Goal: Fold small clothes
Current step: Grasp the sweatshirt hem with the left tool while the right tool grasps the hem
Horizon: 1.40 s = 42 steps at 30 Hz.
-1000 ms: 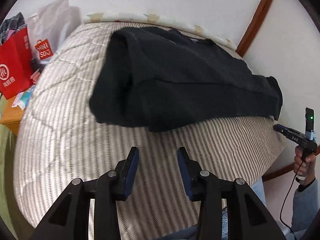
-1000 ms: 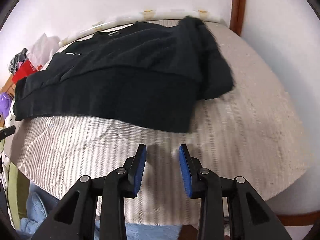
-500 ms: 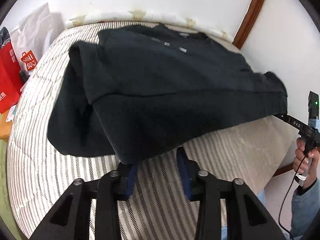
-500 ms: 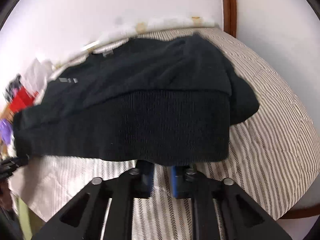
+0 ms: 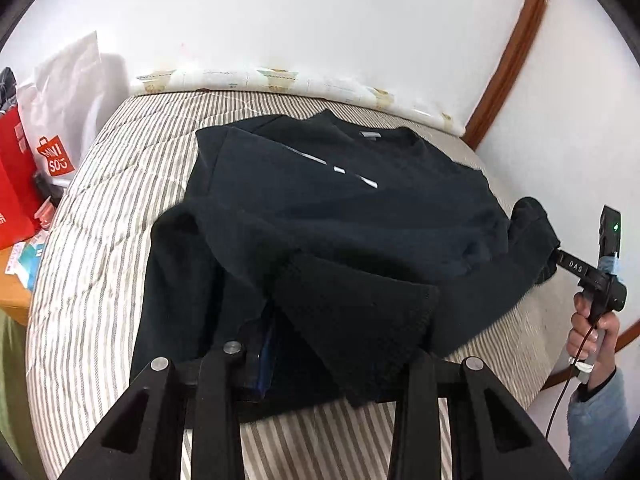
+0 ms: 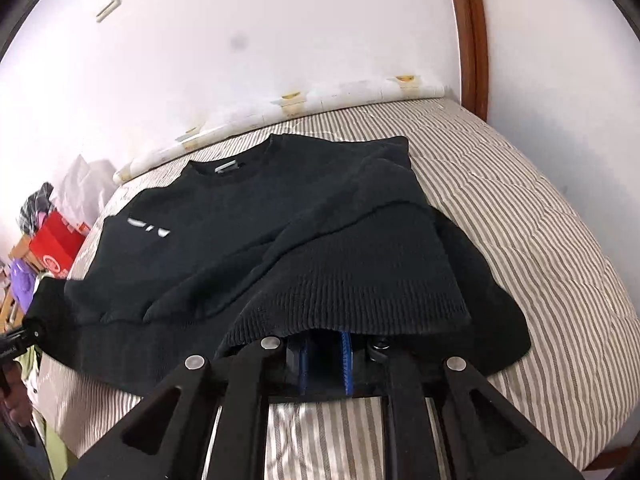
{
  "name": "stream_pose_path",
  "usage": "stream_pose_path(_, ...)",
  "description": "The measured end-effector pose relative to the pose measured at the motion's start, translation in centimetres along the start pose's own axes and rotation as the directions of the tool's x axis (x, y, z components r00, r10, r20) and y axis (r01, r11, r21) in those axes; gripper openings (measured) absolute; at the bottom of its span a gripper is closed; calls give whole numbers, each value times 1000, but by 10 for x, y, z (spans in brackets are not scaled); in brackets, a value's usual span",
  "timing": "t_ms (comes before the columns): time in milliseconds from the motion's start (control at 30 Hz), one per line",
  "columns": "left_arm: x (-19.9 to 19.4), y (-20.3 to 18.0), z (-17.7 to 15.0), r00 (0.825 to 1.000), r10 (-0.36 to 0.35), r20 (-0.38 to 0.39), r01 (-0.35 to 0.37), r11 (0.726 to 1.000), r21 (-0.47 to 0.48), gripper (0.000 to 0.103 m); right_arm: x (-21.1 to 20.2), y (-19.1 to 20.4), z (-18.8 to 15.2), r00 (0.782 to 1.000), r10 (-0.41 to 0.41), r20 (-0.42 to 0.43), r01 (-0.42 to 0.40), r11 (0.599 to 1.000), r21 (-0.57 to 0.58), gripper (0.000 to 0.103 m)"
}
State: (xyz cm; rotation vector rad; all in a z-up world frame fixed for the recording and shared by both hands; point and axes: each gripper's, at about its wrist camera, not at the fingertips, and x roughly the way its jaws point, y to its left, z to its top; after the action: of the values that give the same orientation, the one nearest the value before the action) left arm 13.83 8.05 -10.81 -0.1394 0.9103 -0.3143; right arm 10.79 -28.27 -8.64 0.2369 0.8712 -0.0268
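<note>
A black knit sweater [image 5: 360, 208] lies on a striped bed [image 5: 100, 240], neck toward the far wall, sleeves folded in. My left gripper [image 5: 316, 344] is shut on the sweater's hem at its near left corner; the fabric drapes over the fingers. My right gripper [image 6: 324, 344] is shut on the ribbed hem at the near right corner, and the sweater [image 6: 260, 232] covers the fingertips. The hem is lifted off the bed at both corners. The right gripper's body also shows in the left wrist view [image 5: 592, 272], with its tip hidden behind the sweater's edge.
A white wall with a taped strip runs along the bed's far edge. A brown wooden frame [image 5: 508, 52] stands at the right. A red bag [image 5: 16, 184] and a white shopping bag [image 5: 64, 120] sit left of the bed.
Both grippers moved forward from the bare bed to the sweater's hem, closed on it and lifted it. The sweater's lower edge has risen and bunched toward the middle.
</note>
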Motion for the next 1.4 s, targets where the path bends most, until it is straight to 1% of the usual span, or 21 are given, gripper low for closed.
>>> stream_pose_path(167, 15, 6, 22, 1000, -10, 21, 10, 1000, -12, 33, 21, -4, 23, 1000, 21, -6, -21, 1000, 23, 13)
stream_pose_path(300, 32, 18, 48, 999, -16, 34, 17, 999, -28, 33, 44, -4, 44, 1000, 22, -15, -22, 999, 23, 13)
stream_pose_path(433, 49, 27, 68, 999, 5, 38, -3, 999, -36, 33, 68, -4, 65, 1000, 14, -27, -13, 1000, 17, 13)
stream_pose_path(600, 70, 37, 91, 999, 18, 32, -16, 997, -72, 33, 96, -10, 90, 997, -13, -72, 16, 999, 41, 13)
stream_pose_path(667, 69, 44, 98, 999, 2, 49, 3, 996, -93, 32, 98, -13, 98, 997, -34, -72, 37, 998, 41, 13)
stream_pose_path(700, 67, 47, 100, 998, -20, 61, 25, 995, -95, 33, 97, -14, 100, 996, -45, -71, 48, 998, 37, 14)
stream_pose_path(733, 65, 48, 102, 997, -30, 69, 36, 995, -94, 34, 96, -15, 103, 996, -53, -72, 55, 998, 33, 15)
stream_pose_path(767, 62, 50, 104, 996, -34, 79, 42, 994, -97, 35, 94, -17, 105, 996, -52, -74, 54, 998, 27, 19)
stream_pose_path(800, 60, 52, 105, 995, -40, 92, 50, 994, -102, 36, 93, -17, 107, 996, -47, -76, 49, 999, 20, 27)
stream_pose_path(833, 58, 55, 106, 994, -48, 101, 60, 991, -120, 40, 92, -17, 108, 996, -42, -78, 43, 999, 10, 34)
stream_pose_path(867, 55, 57, 106, 992, -51, 113, 65, 990, -124, 45, 92, -16, 110, 996, -42, -78, 41, 999, -6, 47)
stream_pose_path(900, 52, 59, 106, 990, -55, 130, 72, 989, -128, 47, 92, -13, 111, 996, -47, -77, 45, 999, -25, 56)
stream_pose_path(967, 46, 63, 107, 985, -67, 158, 88, 987, -132, 50, 95, -9, 114, 995, -61, -80, 56, 996, -65, 57)
stream_pose_path(1033, 39, 67, 109, 977, -109, 181, 136, 981, -139, 56, 102, -7, 116, 992, -71, -105, 62, 994, -89, 57)
stream_pose_path(1100, 32, 70, 110, 971, -142, 191, 171, 975, -144, 58, 110, -5, 118, 989, -89, -122, 77, 993, -95, 57)
stream_pose_path(1133, 29, 71, 110, 970, -146, 195, 175, 974, -143, 60, 112, -5, 120, 987, -97, -125, 85, 992, -96, 57)
stream_pose_path(1267, 31, 70, 106, 980, -115, 162, 134, 985, -111, 61, 117, 0, 123, 986, -103, -133, 87, 989, -122, 57)
stream_pose_path(1367, 45, 70, 100, 990, -96, 101, 105, 990, -90, 61, 122, 1, 122, 983, -101, -155, 81, 988, -134, 57)
stream_pose_path(1400, 52, 69, 99, 994, -75, 73, 81, 993, -83, 61, 126, 1, 121, 981, -104, -166, 81, 987, -138, 57)
